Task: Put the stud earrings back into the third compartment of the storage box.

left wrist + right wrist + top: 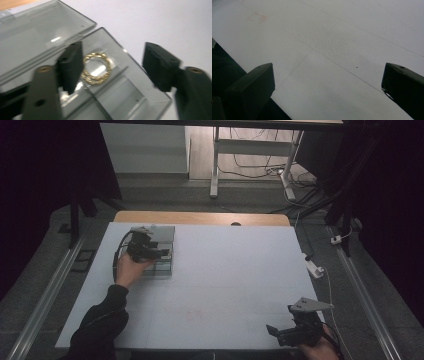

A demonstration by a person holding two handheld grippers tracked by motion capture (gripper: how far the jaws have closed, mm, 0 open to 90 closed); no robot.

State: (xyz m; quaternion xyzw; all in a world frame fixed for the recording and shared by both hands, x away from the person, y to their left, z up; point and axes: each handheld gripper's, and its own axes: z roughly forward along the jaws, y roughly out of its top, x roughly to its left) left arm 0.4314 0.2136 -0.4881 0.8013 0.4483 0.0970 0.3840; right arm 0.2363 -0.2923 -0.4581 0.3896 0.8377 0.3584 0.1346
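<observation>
The left tool (112, 67) hangs over a clear plastic compartment box (130, 100) with its jaws apart and nothing pressed between the pads; no earring, chain or other piece sits in its grip. Just inside its left-hand jaw, and below it, a gold twisted-rope ring (96, 68) lies flat on the floor of one compartment, partly hidden by that jaw's pad and touching nothing else that can be made out. The neighbouring compartments nearer the camera look bare, though the blur leaves that uncertain. Beyond the ring, on the far side from the tool, the box's hinged lid (37, 37) lies thrown back and open. In the high view the same left tool (145, 249) sits over the box (162, 265) at the far left part of the white tabletop (225, 270), the hand behind it. The right tool (295, 330) rests well apart at the near right edge, its jaws spread wide with only bare tabletop in front of them (324, 82). As a judgement: the placing step looks done, since the ring is down in its compartment and free of the pads. What seems left is drawing the left tool clear of the box and swinging the lid shut, for which the idle right tool may be needed to steady the box.
</observation>
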